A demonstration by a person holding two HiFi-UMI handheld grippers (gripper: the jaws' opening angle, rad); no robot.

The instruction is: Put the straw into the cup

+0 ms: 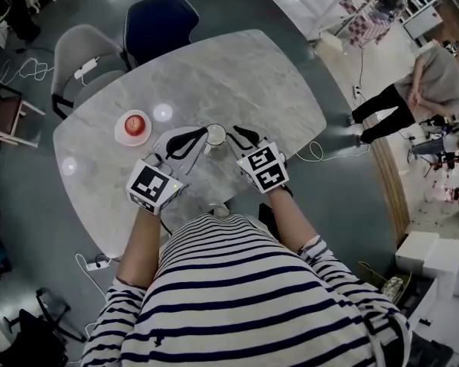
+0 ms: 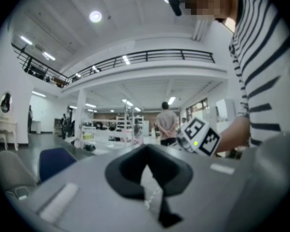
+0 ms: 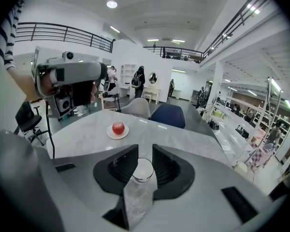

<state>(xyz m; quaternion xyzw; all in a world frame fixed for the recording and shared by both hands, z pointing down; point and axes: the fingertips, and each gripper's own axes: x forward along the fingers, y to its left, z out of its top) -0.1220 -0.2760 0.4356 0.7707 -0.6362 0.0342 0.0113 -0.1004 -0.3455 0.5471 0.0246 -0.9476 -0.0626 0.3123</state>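
A clear glass cup stands upright on the marble table, between my two grippers. My right gripper has its jaws on either side of the cup and is shut on it; in the right gripper view the rim fills the gap. My left gripper sits just left of the cup. Its jaws meet at their tips in the left gripper view, so it is shut. I cannot make out a straw in any view. The right gripper's marker cube shows beyond the left jaws.
A red apple on a small white plate lies left of the cup. A grey chair and a blue chair stand at the table's far side. A person stands off to the right.
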